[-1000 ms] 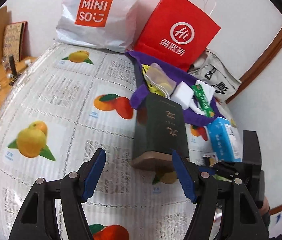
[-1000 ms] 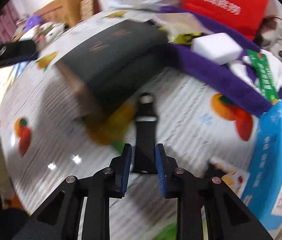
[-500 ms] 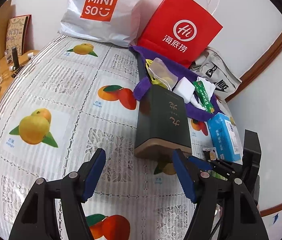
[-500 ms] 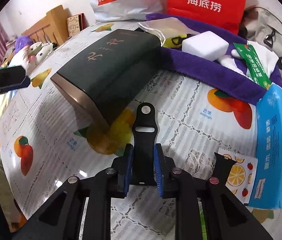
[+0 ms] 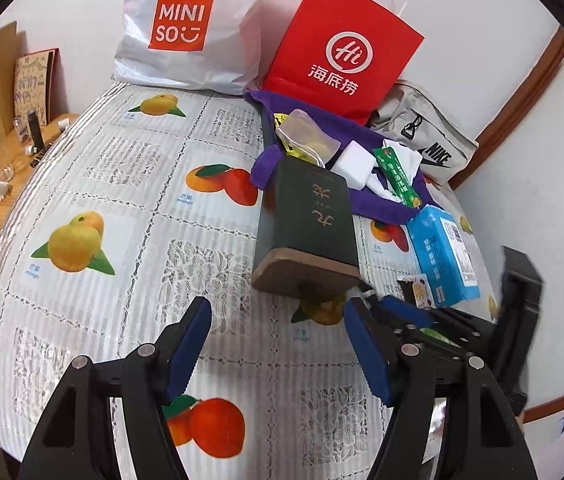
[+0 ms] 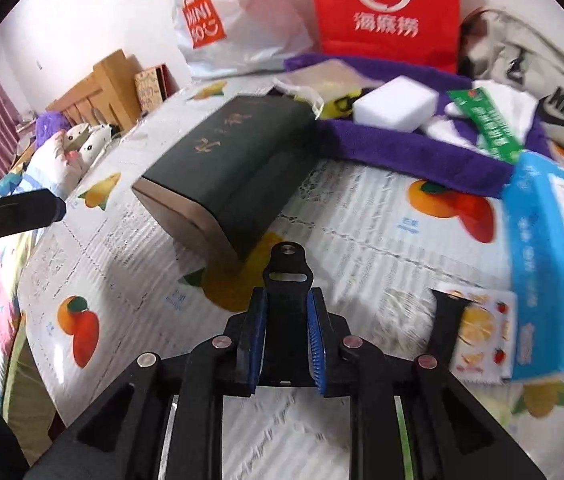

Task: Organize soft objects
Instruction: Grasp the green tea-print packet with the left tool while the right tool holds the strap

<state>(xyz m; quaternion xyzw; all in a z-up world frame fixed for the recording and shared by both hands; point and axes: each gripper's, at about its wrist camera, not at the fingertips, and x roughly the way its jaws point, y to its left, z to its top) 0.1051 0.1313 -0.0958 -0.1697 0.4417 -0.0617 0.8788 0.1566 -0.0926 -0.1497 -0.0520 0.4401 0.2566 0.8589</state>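
My right gripper is shut on a black rubber watch strap and holds it over the fruit-print tablecloth, just in front of a dark green box. My left gripper is open and empty, hovering in front of the same green box. A purple towel lies behind the box with a white sponge, a green packet and a clear pouch on it. The towel and the sponge also show in the right wrist view.
A blue tissue pack lies at the right beside a fruit-print sachet and a second strap piece. A white Miniso bag, a red paper bag and a grey Nike bag stand against the wall.
My right gripper has lifted and pulled back with the strap in it. My left gripper has risen and backed off slightly, so more of the table shows.
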